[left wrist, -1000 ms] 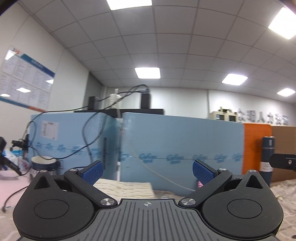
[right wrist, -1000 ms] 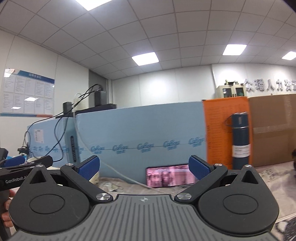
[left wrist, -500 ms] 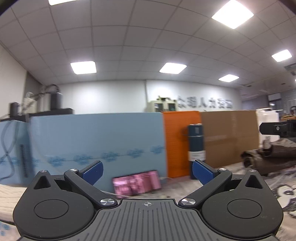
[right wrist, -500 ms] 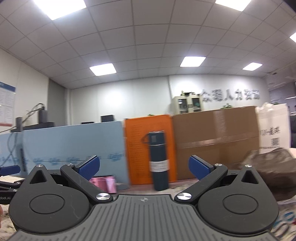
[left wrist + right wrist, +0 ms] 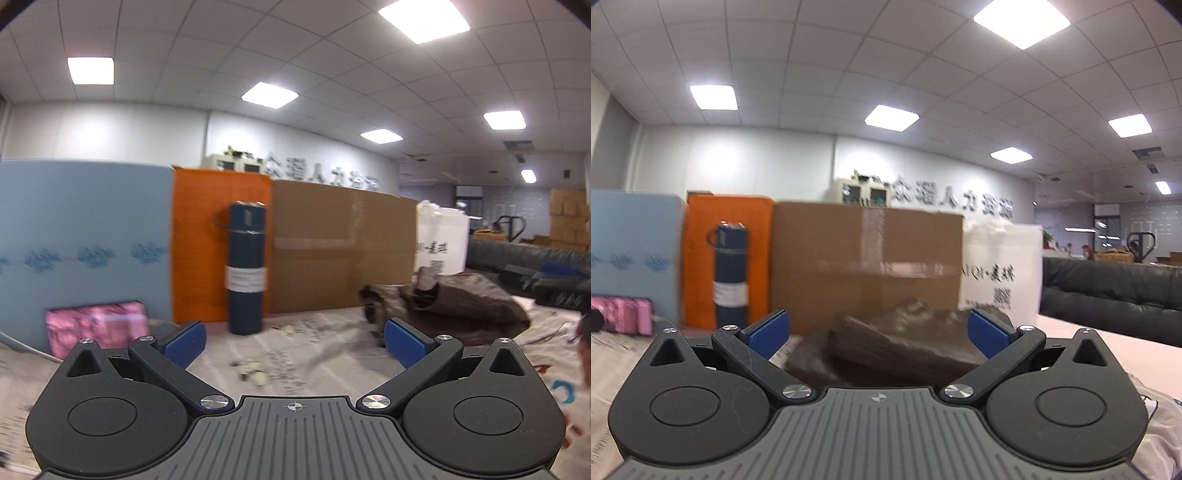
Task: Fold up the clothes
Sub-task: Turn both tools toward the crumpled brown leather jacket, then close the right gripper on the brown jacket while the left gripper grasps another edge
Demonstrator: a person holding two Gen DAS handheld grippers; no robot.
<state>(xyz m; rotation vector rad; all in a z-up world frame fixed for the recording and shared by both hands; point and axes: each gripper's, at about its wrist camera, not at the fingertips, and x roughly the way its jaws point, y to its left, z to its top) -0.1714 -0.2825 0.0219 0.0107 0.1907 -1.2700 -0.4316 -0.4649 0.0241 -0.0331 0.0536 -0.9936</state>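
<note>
One crumpled dark brown garment [image 5: 905, 343]. One tall navy metal flask [image 5: 245, 269]. One white printed bag [image 5: 1001, 266], one brown cardboard box [image 5: 868, 266].

Right tongs [image 5: 877, 332] spread wide, brown garment [image 5: 905, 343] ahead.

brown garment [image 5: 905, 343] matt cloth; box [image 5: 868, 266] cardboard w/ glossy tape.
</note>
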